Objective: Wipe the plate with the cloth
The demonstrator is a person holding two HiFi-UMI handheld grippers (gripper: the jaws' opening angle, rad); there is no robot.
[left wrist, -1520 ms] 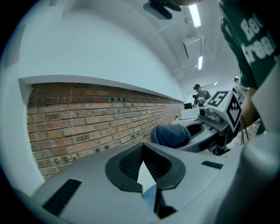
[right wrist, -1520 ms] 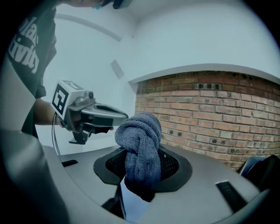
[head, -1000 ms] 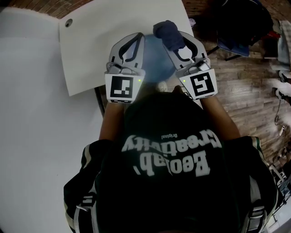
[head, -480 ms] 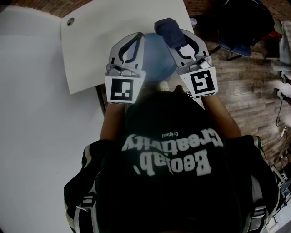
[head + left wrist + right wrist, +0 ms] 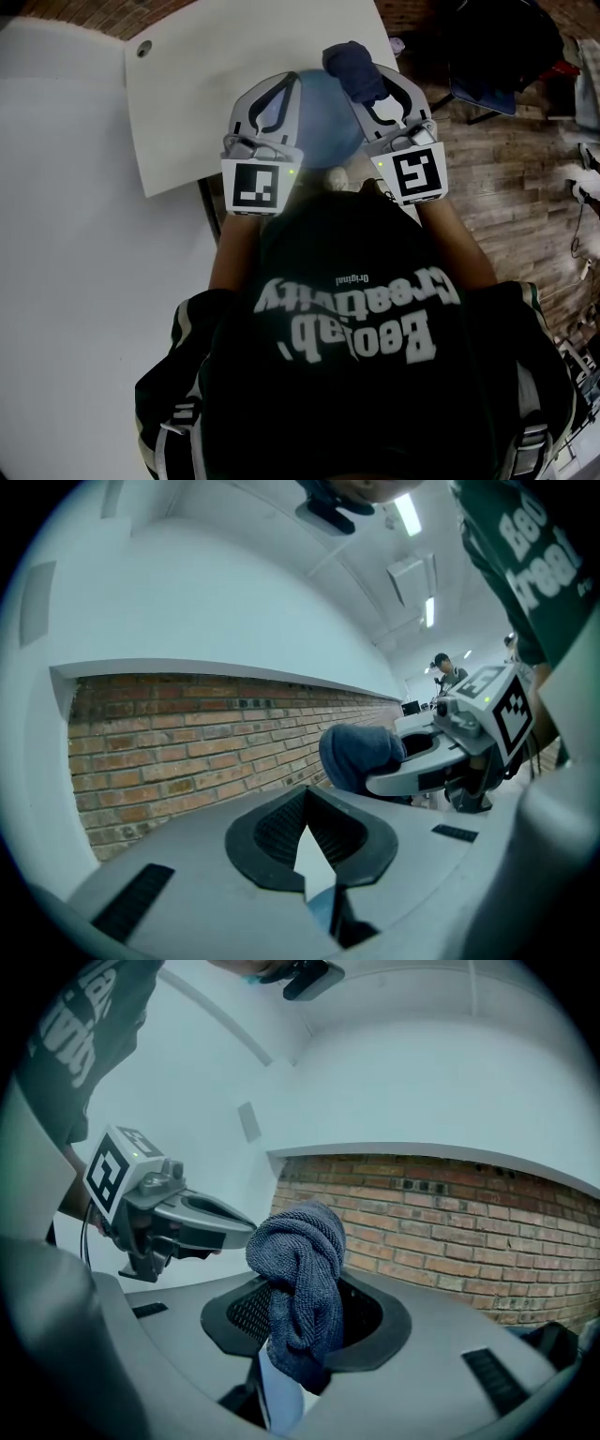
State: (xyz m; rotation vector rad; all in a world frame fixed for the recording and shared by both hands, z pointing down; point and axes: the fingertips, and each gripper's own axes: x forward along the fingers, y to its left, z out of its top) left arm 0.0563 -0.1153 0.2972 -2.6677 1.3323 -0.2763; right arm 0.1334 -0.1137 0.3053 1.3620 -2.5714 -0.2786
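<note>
Risk: left tool (image 5: 281,86) pinches plate (image 5: 323,127) by rim only; right tool (image 5: 373,86) clamps bunched cloth (image 5: 300,1279). Wiping pressure may twist plate loose over tabletop (image 5: 216,75) near edge.

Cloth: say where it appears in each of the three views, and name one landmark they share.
Head view: cloth top centre, at the right gripper's tip, by the plate's far rim.
Left gripper view: right of centre, in front of the brick wall.
Right gripper view: centre, clamped between the jaws.
Shared landmark: the brick wall, along the head view's top edge.
</note>
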